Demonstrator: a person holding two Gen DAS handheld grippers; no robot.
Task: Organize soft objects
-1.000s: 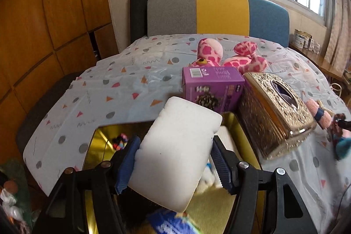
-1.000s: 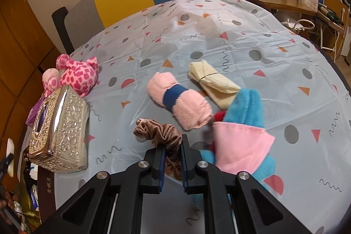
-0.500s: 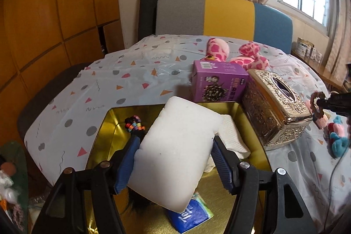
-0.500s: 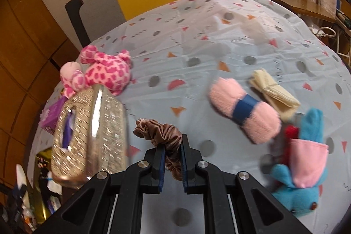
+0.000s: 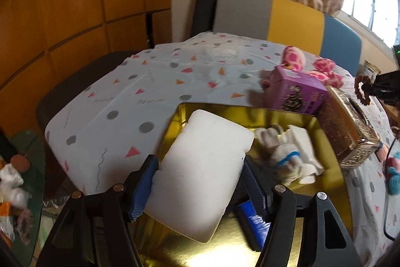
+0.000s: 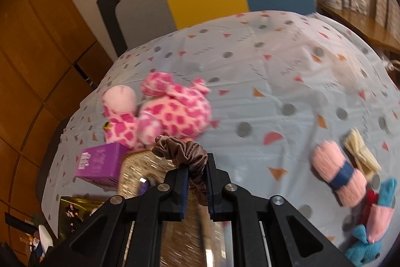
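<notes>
My left gripper (image 5: 198, 160) is shut on a white sponge block (image 5: 212, 137), held tilted over the left part of a gold tray (image 5: 327, 194). In the tray lie a white knitted glove (image 5: 280, 149), a folded white cloth (image 5: 302, 142) and a blue packet (image 5: 252, 219). My right gripper (image 6: 197, 164) is shut on a brown satin scrunchie (image 6: 180, 147), above an ornate gold tissue box (image 6: 147, 167). The left wrist view shows that scrunchie (image 5: 362, 89) at the far right. A pink spotted plush (image 6: 170, 114), a pink towel roll (image 6: 335, 172), a cream roll (image 6: 360, 154) and a blue plush (image 6: 375, 217) lie on the tablecloth.
A purple carton (image 5: 295, 94) stands behind the tray, next to the tissue box (image 5: 347, 129). A grey, yellow and blue chair back (image 5: 287, 16) stands at the table's far side. Wooden wall panels (image 5: 75, 4) are on the left, with clutter on a low surface (image 5: 15, 182) beside the table.
My left gripper has carried the sponge to the left across the tray. My right gripper has lifted the scrunchie away from the towel rolls to above the tissue box.
</notes>
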